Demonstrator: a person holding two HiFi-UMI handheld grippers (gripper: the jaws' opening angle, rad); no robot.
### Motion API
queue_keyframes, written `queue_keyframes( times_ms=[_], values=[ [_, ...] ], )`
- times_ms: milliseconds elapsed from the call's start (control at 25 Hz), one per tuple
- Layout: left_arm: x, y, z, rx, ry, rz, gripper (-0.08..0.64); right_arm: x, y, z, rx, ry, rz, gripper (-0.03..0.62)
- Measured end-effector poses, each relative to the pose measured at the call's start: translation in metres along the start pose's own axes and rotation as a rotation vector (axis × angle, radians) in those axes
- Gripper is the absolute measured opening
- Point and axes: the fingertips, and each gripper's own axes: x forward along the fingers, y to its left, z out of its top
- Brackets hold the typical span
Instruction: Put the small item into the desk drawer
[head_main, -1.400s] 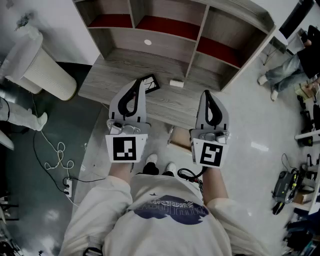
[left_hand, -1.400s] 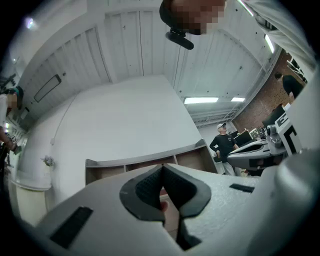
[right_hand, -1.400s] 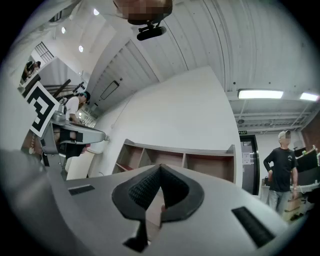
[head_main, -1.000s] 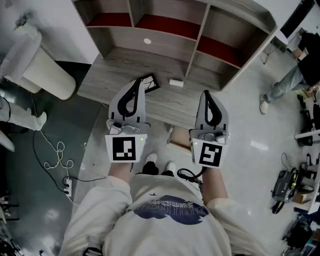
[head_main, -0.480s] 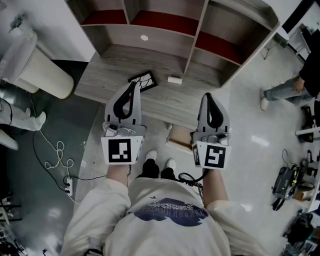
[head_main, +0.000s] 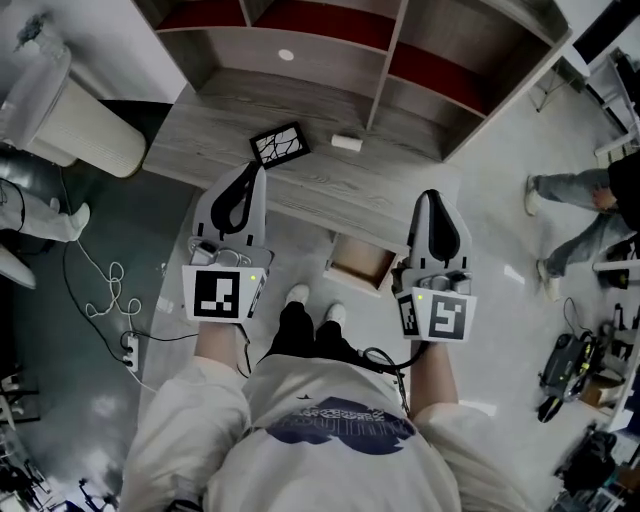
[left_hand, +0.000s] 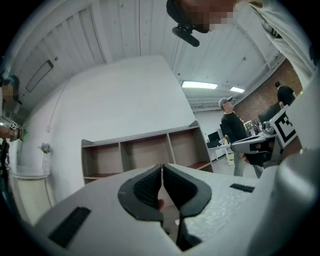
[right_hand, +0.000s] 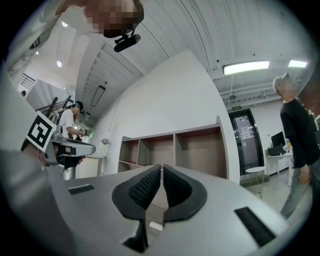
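The small white item (head_main: 346, 143) lies on the grey wooden desk top (head_main: 330, 195), below the shelf unit. The desk drawer (head_main: 360, 262) stands pulled out under the desk's front edge, and its light wood inside is bare. My left gripper (head_main: 255, 170) is shut and empty, with its tips over the desk's front left part. The right gripper (head_main: 430, 197) is also shut and empty, and it hangs over the floor just right of the drawer. In both gripper views the ribbed pads meet with nothing between them, on the left gripper (left_hand: 162, 167) and on the right gripper (right_hand: 161, 167).
A black-framed tablet-like object (head_main: 279, 144) lies on the desk left of the white item. The shelf unit (head_main: 395, 70) has red-floored bays. A white ribbed bin (head_main: 85, 130) stands left, with cables (head_main: 105, 310) on the floor. A person's legs (head_main: 575, 215) stand at the right.
Both grippers have drawn back toward me and spread apart, the right one moving off the desk edge. More of the drawer now shows. The person at the right has walked nearer.
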Motion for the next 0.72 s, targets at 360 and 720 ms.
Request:
queue_keyframes(
  times_ms=[360,720],
  values=[
    [-0.019,-0.022,-0.012,-0.005,0.071,-0.005,0.090,-0.016,-0.008,-0.013,-0.019,0.062,0.111,0.088],
    [0.002,-0.027,-0.039,-0.025,0.116,-0.042,0.101,0.013,-0.012,-0.057,-0.100,0.213,0.208,0.137]
  ],
)
